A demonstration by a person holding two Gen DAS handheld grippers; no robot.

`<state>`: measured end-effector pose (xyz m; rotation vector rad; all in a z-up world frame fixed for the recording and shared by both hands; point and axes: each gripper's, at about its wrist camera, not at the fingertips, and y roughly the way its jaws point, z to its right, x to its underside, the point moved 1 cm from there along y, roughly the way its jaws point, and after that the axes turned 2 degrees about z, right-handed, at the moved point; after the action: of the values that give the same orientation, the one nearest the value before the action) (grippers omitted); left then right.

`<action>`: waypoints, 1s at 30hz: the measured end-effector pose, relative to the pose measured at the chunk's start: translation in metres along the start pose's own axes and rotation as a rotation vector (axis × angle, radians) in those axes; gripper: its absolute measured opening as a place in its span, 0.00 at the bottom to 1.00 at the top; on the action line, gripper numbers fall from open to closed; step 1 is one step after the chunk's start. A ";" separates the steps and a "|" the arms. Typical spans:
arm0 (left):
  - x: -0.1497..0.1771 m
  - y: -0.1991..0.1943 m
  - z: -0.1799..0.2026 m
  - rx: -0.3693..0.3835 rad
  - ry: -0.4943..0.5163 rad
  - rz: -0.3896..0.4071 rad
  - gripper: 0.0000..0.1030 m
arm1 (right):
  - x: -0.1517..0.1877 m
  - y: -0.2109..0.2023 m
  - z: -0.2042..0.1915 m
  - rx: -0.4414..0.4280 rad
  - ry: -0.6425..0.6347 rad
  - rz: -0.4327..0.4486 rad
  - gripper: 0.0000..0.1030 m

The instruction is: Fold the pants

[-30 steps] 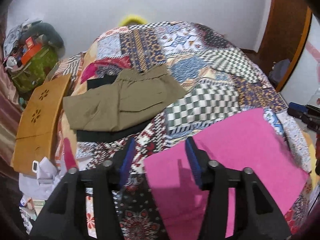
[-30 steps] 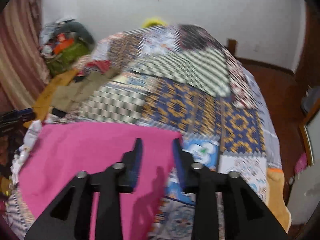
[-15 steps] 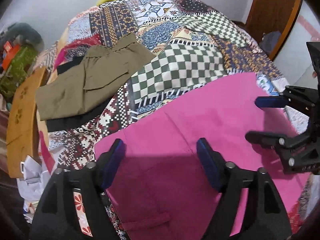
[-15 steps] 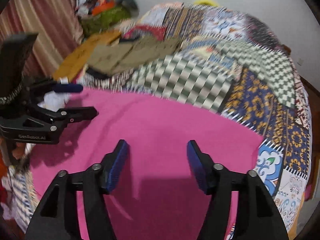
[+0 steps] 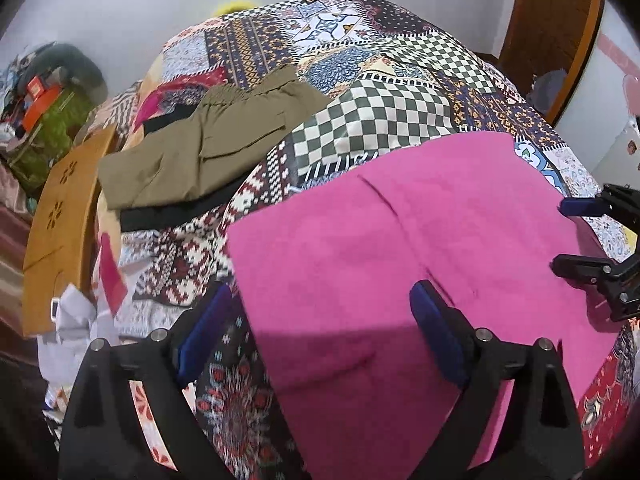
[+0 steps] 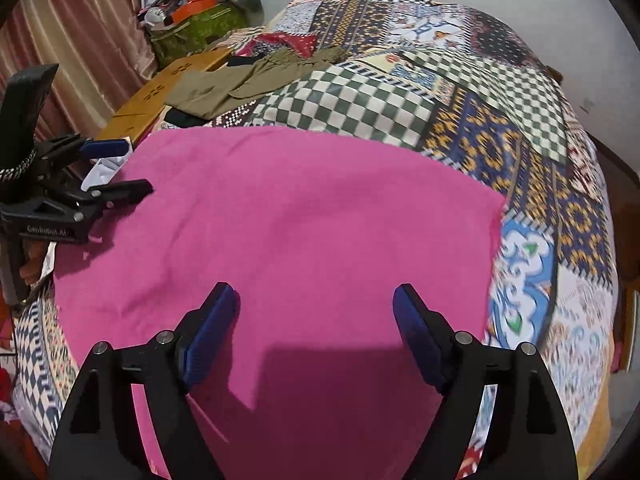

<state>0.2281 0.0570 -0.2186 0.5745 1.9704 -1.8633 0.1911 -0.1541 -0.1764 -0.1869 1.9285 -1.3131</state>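
Pink pants [image 5: 400, 248] are spread flat on the patchwork bedspread [image 5: 372, 108], and a grasp is judged to be in preparation, since the left gripper [image 5: 320, 312] and right gripper [image 6: 316, 312], just widened and empty, must be lowered onto the near edge.

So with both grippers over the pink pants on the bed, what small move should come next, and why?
Probably lower both and pinch the near edge. The left gripper and right gripper have just been opening and grip nothing; the pink pants lie flat on the patchwork bedspread, and the left jaws straddle their left edge.
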 end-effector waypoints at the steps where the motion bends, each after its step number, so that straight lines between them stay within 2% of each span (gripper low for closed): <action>1: 0.002 -0.002 -0.001 -0.002 -0.004 0.002 0.89 | 0.004 -0.003 0.000 0.010 0.003 0.003 0.77; 9: 0.029 -0.022 -0.008 -0.016 -0.030 0.013 0.91 | 0.037 -0.029 0.004 0.053 0.074 0.035 0.77; 16: 0.048 -0.036 -0.022 0.012 -0.100 0.009 0.91 | 0.054 -0.045 -0.001 0.111 0.081 0.050 0.77; 19: 0.053 -0.043 -0.028 -0.013 -0.123 0.006 0.91 | 0.055 -0.048 -0.006 0.137 0.062 0.044 0.77; 23: 0.060 -0.055 -0.040 0.029 -0.213 0.008 0.91 | 0.052 -0.057 -0.020 0.165 0.006 0.068 0.77; 27: 0.067 -0.069 -0.044 0.036 -0.280 0.034 0.91 | 0.041 -0.066 -0.037 0.150 -0.028 0.131 0.77; 30: 0.073 -0.076 -0.042 0.074 -0.314 0.034 0.91 | 0.032 -0.068 -0.051 0.108 -0.025 0.177 0.77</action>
<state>0.1271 0.0982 -0.1902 0.3102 1.6849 -1.8810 0.1152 -0.1651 -0.1273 0.0207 1.8037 -1.2863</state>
